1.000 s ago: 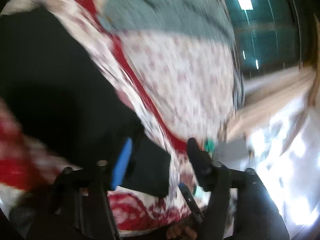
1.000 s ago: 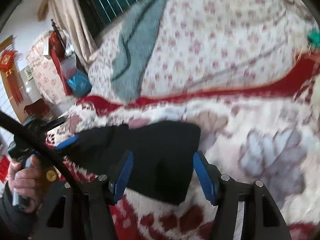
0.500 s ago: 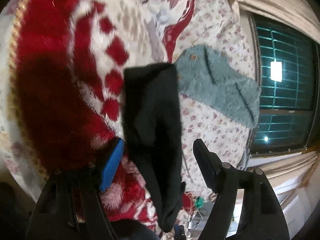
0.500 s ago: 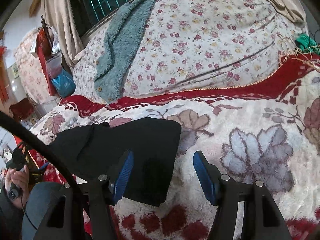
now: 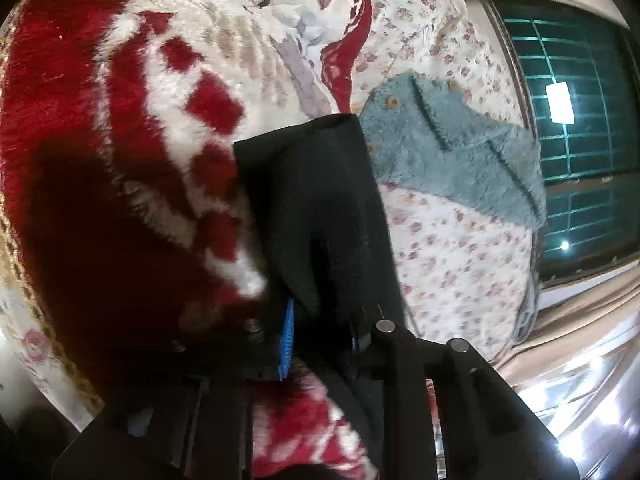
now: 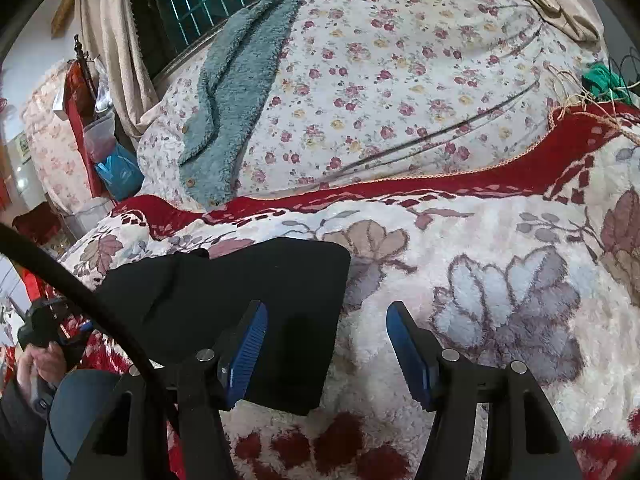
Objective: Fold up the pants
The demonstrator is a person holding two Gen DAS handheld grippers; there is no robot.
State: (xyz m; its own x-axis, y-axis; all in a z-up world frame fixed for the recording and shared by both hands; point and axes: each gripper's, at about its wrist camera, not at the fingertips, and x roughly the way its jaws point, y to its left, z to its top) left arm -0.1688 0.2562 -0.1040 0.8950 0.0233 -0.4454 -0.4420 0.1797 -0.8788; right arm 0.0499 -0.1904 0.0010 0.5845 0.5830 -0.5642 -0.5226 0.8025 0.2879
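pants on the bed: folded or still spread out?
Folded. The black pants lie as a compact, layered rectangle on the red and white blanket, no legs trailing. The left hand-held gripper is closing on one end.

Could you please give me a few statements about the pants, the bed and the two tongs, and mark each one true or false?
1. The black pants lie on a red and white plush blanket. True.
2. The right tongs are clamped on the pants. False: they stand wide open, one finger over the cloth and nothing pinched.
3. A blue-grey fleece garment lies on the flowered quilt. True.
4. The left tongs are far from the pants. False: black cloth sits between their fingers as the jaws are closing.
5. The pants are spread out at full length. False: they are already folded into a short block.
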